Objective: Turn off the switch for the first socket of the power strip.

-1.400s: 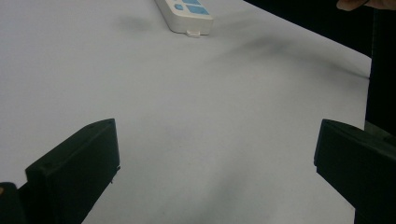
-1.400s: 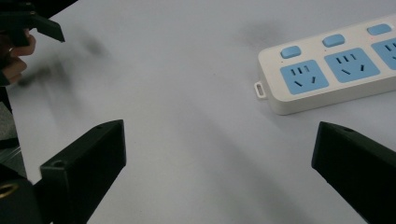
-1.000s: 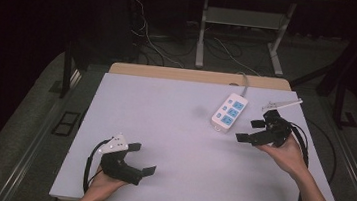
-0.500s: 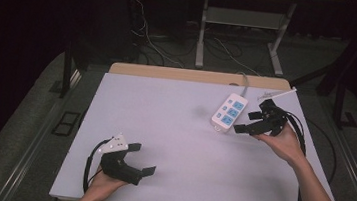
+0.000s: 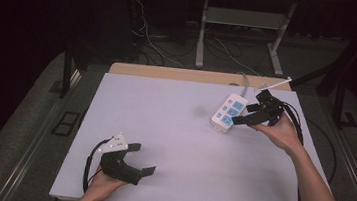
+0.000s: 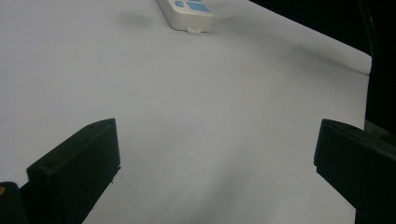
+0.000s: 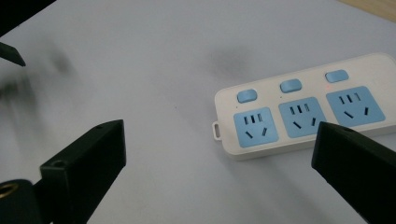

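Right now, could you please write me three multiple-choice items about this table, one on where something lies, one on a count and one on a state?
1. Where does the power strip lie on the table?
A. near the far right corner
B. at the near left edge
C. in the very middle

2. How many blue sockets does the power strip carry?
A. two
B. three
C. five

3. How do the jaws of the right gripper stand?
A. shut on the strip
B. shut on nothing
C. open, holding nothing

Key: 1 A, since the high view shows the strip toward the far right, beside the right gripper. 2 B, since the right gripper view shows three blue sockets in a row, each with a button above it. 3 C, since that view shows its two black jaws wide apart with bare table between them.
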`<action>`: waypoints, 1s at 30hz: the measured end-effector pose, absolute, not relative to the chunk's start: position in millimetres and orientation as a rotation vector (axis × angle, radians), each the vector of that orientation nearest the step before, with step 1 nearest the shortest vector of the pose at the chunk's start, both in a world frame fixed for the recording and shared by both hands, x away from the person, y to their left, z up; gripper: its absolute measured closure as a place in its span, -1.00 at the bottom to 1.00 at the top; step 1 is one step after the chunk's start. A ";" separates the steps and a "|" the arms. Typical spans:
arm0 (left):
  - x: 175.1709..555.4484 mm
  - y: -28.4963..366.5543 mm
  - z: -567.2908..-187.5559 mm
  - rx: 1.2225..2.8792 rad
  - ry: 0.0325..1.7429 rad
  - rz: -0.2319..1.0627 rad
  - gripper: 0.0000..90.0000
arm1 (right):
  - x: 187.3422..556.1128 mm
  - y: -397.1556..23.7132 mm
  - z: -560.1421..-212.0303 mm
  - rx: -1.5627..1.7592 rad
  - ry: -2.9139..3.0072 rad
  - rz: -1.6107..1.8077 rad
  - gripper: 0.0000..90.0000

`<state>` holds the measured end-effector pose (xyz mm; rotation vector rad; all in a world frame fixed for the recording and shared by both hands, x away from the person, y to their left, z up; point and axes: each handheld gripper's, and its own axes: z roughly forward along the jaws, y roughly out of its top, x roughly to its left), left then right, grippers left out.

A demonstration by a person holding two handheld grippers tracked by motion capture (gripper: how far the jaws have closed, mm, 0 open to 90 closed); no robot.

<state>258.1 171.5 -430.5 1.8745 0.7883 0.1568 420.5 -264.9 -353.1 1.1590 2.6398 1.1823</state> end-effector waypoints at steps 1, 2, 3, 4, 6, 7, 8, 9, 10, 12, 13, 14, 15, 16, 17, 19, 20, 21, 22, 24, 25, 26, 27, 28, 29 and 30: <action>258.3 171.6 -430.6 1.876 0.787 0.157 -1.00 | 422.3 -264.5 -352.8 1.154 2.641 1.183 -0.94; 258.4 171.6 -430.6 1.876 0.788 0.156 -1.00 | 423.8 -263.9 -352.1 1.157 2.642 1.182 -0.94; 258.3 171.6 -430.6 1.875 0.787 0.155 -1.00 | 425.5 -263.3 -351.6 1.153 2.642 1.185 -0.94; 258.3 171.5 -430.5 1.876 0.786 0.155 -1.00 | 427.1 -262.8 -351.0 1.153 2.642 1.181 -0.94; 258.2 171.3 -430.5 1.876 0.786 0.155 -1.00 | 430.3 -261.2 -349.6 1.150 2.647 1.176 -0.94; 258.3 171.4 -430.5 1.878 0.785 0.156 -1.00 | 432.0 -260.5 -349.0 1.140 2.647 1.173 -0.94; 258.3 171.4 -430.5 1.878 0.785 0.156 -1.00 | 435.0 -258.6 -347.3 1.139 2.648 1.171 -0.94; 258.4 171.5 -430.5 1.878 0.785 0.156 -1.00 | 435.0 -258.6 -347.3 1.139 2.648 1.171 -0.94; 258.3 171.6 -430.4 1.878 0.785 0.155 -1.00 | 438.2 -256.7 -346.4 1.138 2.650 1.164 -0.94; 258.2 171.8 -430.3 1.874 0.786 0.155 -1.00 | 440.0 -255.7 -346.2 1.132 2.654 1.158 -0.94; 258.2 171.9 -430.3 1.874 0.786 0.155 -1.00 | 441.6 -254.4 -345.8 1.128 2.657 1.152 -0.94; 258.2 172.0 -430.3 1.874 0.786 0.155 -1.00 | 443.4 -253.4 -345.4 1.122 2.658 1.146 -0.94; 258.2 172.1 -430.3 1.873 0.788 0.155 -1.00 | 445.0 -252.3 -345.0 1.125 2.660 1.144 -0.94; 258.3 172.3 -430.3 1.872 0.788 0.155 -1.00 | 446.8 -251.0 -344.8 1.125 2.660 1.143 -0.94; 258.4 172.5 -430.3 1.874 0.787 0.156 -1.00 | 448.7 -250.0 -344.7 1.122 2.662 1.136 -0.94; 258.4 172.7 -430.2 1.874 0.787 0.155 -1.00 | 452.6 -247.8 -344.5 1.115 2.670 1.118 -0.94; 258.4 172.8 -430.2 1.873 0.787 0.155 -1.00 | 454.5 -246.8 -344.1 1.112 2.671 1.110 -0.94; 258.5 173.0 -430.1 1.872 0.786 0.155 -1.00 | 456.4 -246.1 -343.5 1.112 2.671 1.110 -0.94; 258.5 173.2 -430.0 1.872 0.785 0.155 -1.00 | 459.5 -245.0 -342.4 1.112 2.668 1.109 -0.94; 258.4 173.5 -429.8 1.869 0.783 0.153 -1.00 | 460.8 -244.5 -341.9 1.111 2.669 1.106 -0.94; 258.3 173.6 -429.7 1.869 0.782 0.152 -1.00 | 462.2 -243.9 -341.9 1.108 2.669 1.100 -0.94; 258.3 173.5 -429.7 1.870 0.781 0.152 -1.00 | 463.7 -243.1 -341.8 1.109 2.672 1.093 -0.94; 258.3 173.5 -429.6 1.872 0.780 0.152 -1.00 | 465.3 -242.7 -341.7 1.111 2.673 1.085 -0.94; 258.2 173.4 -429.6 1.872 0.780 0.152 -1.00 | 467.1 -242.4 -341.9 1.112 2.673 1.080 -0.94; 258.2 173.2 -429.5 1.873 0.779 0.152 -1.00 | 468.9 -242.1 -341.8 1.120 2.672 1.077 -0.94; 258.0 173.0 -429.4 1.872 0.779 0.151 -1.00 | 471.2 -242.3 -342.2 1.120 2.668 1.078 -0.94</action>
